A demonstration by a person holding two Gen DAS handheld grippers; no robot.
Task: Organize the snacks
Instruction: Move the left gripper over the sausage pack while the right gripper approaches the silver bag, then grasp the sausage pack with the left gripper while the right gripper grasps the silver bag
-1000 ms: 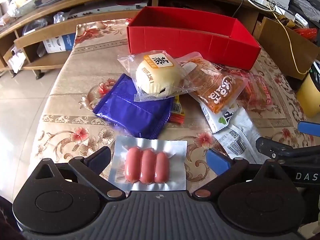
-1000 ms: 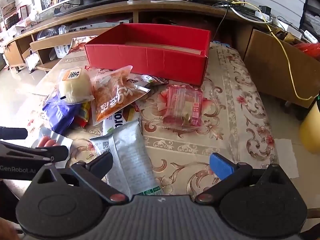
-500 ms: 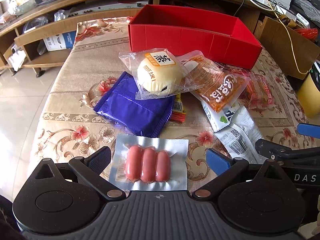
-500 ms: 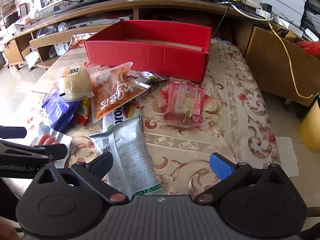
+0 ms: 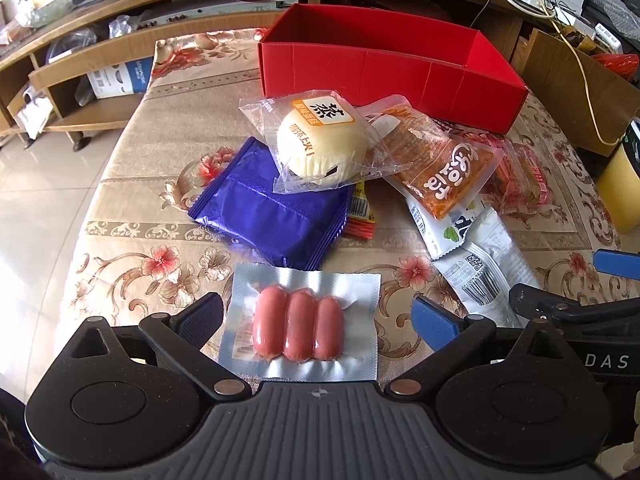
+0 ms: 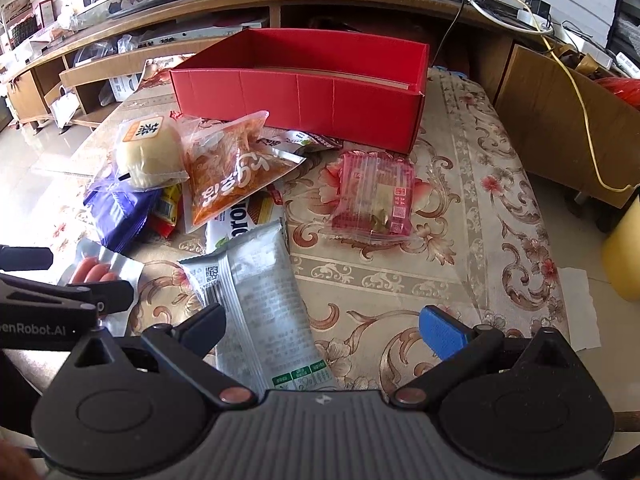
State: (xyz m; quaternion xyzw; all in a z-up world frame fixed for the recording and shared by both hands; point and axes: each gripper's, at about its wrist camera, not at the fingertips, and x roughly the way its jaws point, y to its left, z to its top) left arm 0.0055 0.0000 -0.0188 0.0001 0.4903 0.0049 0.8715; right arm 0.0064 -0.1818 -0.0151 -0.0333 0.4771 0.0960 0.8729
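Left tongs (image 5: 318, 316) spread wide apart, straddling the sausage pack (image 5: 299, 328) on the surface (image 5: 160, 152). Right tongs (image 6: 322, 326) also apart, over the grey snack packet (image 6: 264, 304). Bun pack (image 5: 320, 142), purple packet (image 5: 272, 212), orange packet (image 5: 440, 168) piled before the red box (image 5: 380, 72).

Both matte black plastic tongs (image 5: 316, 316) (image 6: 322, 326) carry blue rubber pads (image 5: 434, 322) and copper-coloured pivot screws (image 5: 224, 387). White lettering (image 5: 606, 361) marks one side. The ribbed grey housing (image 6: 320, 436) bears a small round emblem.
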